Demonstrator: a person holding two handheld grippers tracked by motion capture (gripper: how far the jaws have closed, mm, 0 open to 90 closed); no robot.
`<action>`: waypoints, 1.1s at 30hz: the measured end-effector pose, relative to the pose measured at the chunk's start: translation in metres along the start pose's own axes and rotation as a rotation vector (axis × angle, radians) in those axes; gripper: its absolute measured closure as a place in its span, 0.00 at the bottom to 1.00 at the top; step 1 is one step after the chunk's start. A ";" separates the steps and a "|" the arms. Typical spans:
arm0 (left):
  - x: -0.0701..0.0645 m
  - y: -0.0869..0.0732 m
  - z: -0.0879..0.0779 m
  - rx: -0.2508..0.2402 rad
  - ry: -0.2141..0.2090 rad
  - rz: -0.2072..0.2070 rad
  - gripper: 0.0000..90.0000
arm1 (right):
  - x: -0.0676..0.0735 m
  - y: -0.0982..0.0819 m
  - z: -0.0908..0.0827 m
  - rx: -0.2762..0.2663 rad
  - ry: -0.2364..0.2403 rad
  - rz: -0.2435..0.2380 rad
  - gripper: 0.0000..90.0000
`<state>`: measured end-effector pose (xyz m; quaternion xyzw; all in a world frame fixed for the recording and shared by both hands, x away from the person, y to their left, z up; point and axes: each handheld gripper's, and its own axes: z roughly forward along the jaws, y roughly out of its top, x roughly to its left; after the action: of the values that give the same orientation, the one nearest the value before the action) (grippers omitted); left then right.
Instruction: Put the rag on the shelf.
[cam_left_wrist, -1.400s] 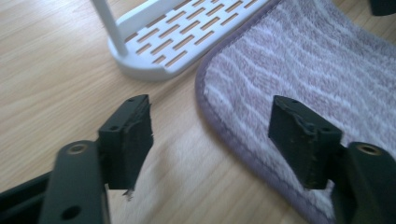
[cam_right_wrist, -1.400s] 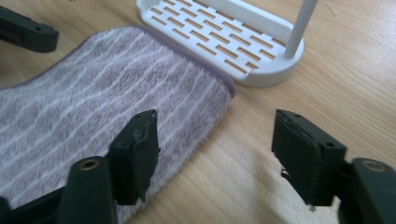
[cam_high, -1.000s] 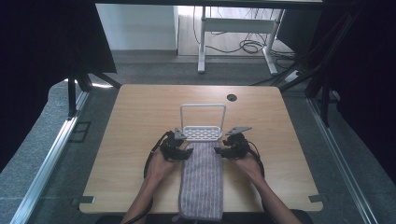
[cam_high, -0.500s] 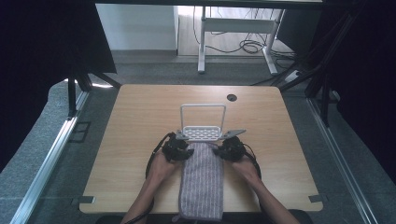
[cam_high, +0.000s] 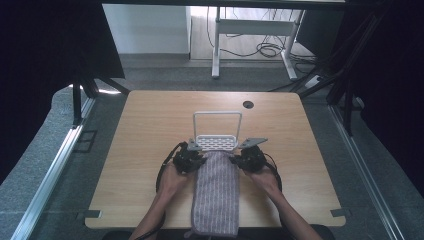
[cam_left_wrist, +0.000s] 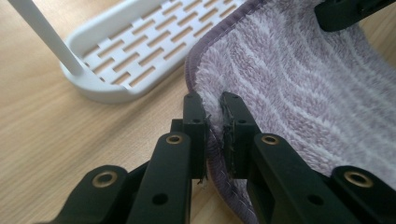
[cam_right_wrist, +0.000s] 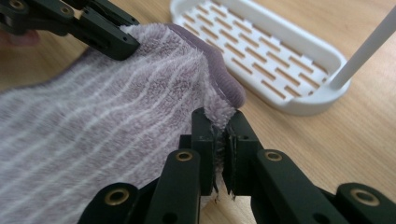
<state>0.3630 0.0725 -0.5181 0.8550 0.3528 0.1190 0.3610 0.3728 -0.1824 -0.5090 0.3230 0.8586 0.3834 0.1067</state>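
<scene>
A lilac striped towel (cam_high: 216, 192) lies lengthwise on the wooden table (cam_high: 145, 130), its near end hanging over the front edge. My left gripper (cam_high: 192, 159) is shut on the towel's far left corner (cam_left_wrist: 212, 116). My right gripper (cam_high: 244, 159) is shut on the far right corner (cam_right_wrist: 219, 114). A white rack (cam_high: 217, 141) with a slotted base (cam_left_wrist: 140, 46) and an upright hoop stands just beyond the towel's far edge. The slotted base (cam_right_wrist: 261, 51) lies close ahead of the right gripper (cam_right_wrist: 220, 128), and the left gripper (cam_left_wrist: 212, 128) holds the towel's hem beside it.
A round cable hole (cam_high: 248, 104) sits near the table's far edge. Bare tabletop stretches left, right and beyond the rack. A white desk frame (cam_high: 250, 30) and cables stand on the floor behind. Metal rails (cam_high: 50, 165) flank the table.
Both grippers have moved a little forward and inward with the towel's far corners, bringing its far edge up to the rack's base.
</scene>
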 end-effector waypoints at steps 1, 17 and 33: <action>0.000 0.001 -0.003 -0.008 0.001 0.003 0.91 | 0.001 0.003 -0.005 -0.008 0.005 -0.004 0.93; -0.003 0.032 -0.054 -0.134 0.017 0.052 0.90 | 0.003 0.033 -0.042 -0.091 0.015 -0.046 0.93; -0.007 0.067 -0.095 -0.221 0.095 0.109 0.90 | 0.002 0.073 -0.078 -0.179 0.013 -0.081 0.93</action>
<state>0.3496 0.0857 -0.4032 0.8212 0.3073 0.2170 0.4291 0.3722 -0.1907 -0.4028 0.2746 0.8339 0.4562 0.1451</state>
